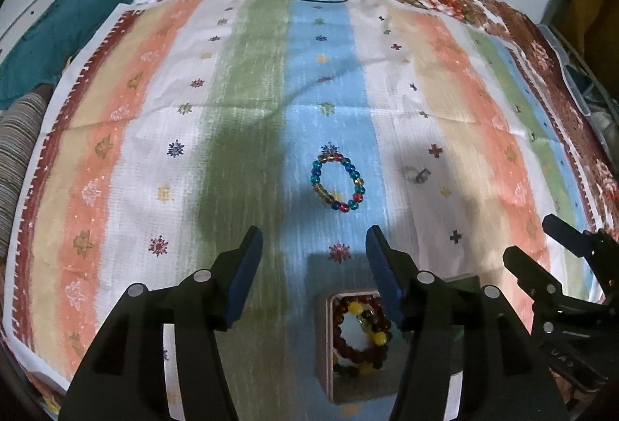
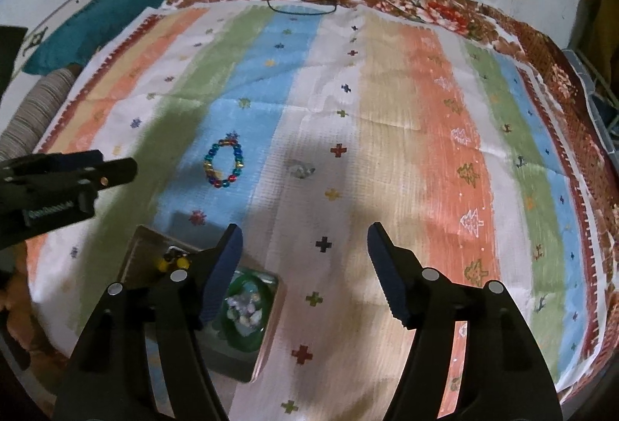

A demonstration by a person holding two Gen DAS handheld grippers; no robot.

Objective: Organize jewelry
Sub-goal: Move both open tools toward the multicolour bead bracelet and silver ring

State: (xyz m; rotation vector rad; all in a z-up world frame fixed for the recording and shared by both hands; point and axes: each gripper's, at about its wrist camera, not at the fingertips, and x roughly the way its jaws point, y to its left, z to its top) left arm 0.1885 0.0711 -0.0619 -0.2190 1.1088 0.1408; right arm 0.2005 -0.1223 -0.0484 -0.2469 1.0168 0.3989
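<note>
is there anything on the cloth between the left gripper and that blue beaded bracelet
Nothing visible. The left gripper has open jaws with only bare striped cloth between it and the beaded bracelet. The small silver piece lies off to the right, out of that path.

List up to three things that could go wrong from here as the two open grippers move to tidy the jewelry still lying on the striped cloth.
1. The small silvery piece is tiny and blurred; the right gripper may pinch cloth instead.
2. The multicolored bead bracelet could roll or slip from the left gripper.
3. The two grippers work close together near the box and may collide or knock it.
</note>
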